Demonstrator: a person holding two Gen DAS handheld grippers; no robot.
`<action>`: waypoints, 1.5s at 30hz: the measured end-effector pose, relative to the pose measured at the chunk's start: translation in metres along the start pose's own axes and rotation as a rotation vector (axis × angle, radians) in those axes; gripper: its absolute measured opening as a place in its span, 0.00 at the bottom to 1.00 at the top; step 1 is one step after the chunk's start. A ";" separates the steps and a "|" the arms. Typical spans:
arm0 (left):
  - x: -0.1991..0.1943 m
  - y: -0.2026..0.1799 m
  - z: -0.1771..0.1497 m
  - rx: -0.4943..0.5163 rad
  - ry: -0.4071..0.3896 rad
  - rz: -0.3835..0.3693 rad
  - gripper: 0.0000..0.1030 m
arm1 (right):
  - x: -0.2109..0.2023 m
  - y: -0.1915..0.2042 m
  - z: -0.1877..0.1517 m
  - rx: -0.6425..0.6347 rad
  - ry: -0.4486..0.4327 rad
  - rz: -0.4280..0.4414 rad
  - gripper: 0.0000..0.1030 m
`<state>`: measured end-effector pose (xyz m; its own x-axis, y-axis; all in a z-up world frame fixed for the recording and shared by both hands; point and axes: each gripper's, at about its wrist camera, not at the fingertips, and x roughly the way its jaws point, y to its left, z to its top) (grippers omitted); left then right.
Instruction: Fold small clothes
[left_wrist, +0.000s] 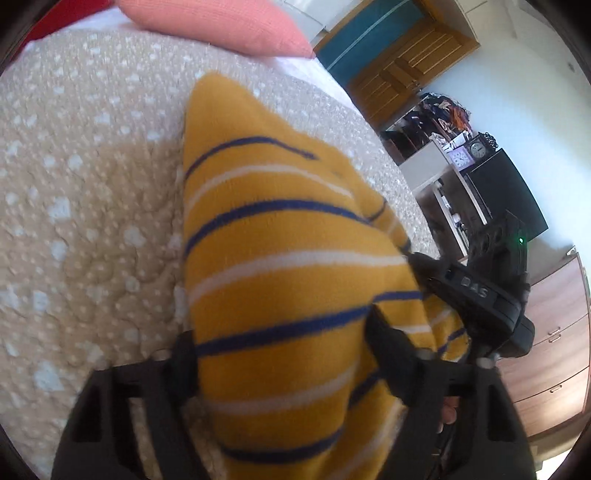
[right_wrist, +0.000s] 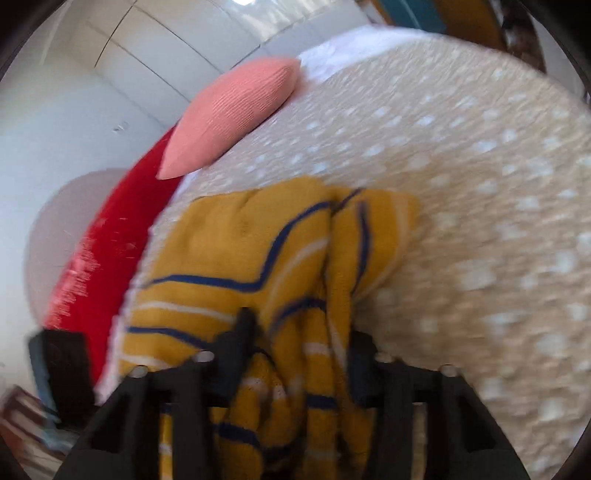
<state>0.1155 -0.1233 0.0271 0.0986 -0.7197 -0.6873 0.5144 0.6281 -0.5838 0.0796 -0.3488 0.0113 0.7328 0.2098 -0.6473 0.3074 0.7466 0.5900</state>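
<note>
A small yellow garment (left_wrist: 273, 236) with navy and white stripes hangs bunched above a beige spotted bedspread (left_wrist: 92, 184). My left gripper (left_wrist: 280, 354) is shut on one part of it, the cloth bulging between the black fingers (left_wrist: 384, 343). My right gripper (right_wrist: 299, 350) is shut on another part of the same garment (right_wrist: 258, 251), which drapes forward onto the bedspread (right_wrist: 461, 184). The right gripper's body also shows in the left wrist view (left_wrist: 476, 295), close beside the cloth.
A pink pillow (left_wrist: 221, 22) and a red cushion (right_wrist: 110, 251) lie at the head of the bed. A wooden door (left_wrist: 406, 62), shelves with clocks (left_wrist: 469, 155) and a wooden dresser (left_wrist: 554, 350) stand beyond the bed's right edge.
</note>
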 end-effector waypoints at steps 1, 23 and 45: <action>-0.009 -0.002 0.004 0.009 -0.016 0.001 0.59 | -0.002 0.006 0.001 -0.010 -0.004 0.010 0.36; -0.129 -0.025 -0.067 0.173 -0.376 0.506 0.80 | -0.071 0.078 -0.016 -0.261 -0.210 -0.101 0.51; -0.248 -0.091 -0.168 0.186 -0.746 0.710 1.00 | -0.163 0.114 -0.156 -0.347 -0.290 -0.244 0.69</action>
<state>-0.0984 0.0479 0.1780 0.8976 -0.2428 -0.3678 0.2491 0.9680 -0.0310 -0.0998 -0.1994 0.1088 0.8179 -0.1439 -0.5571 0.3074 0.9277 0.2116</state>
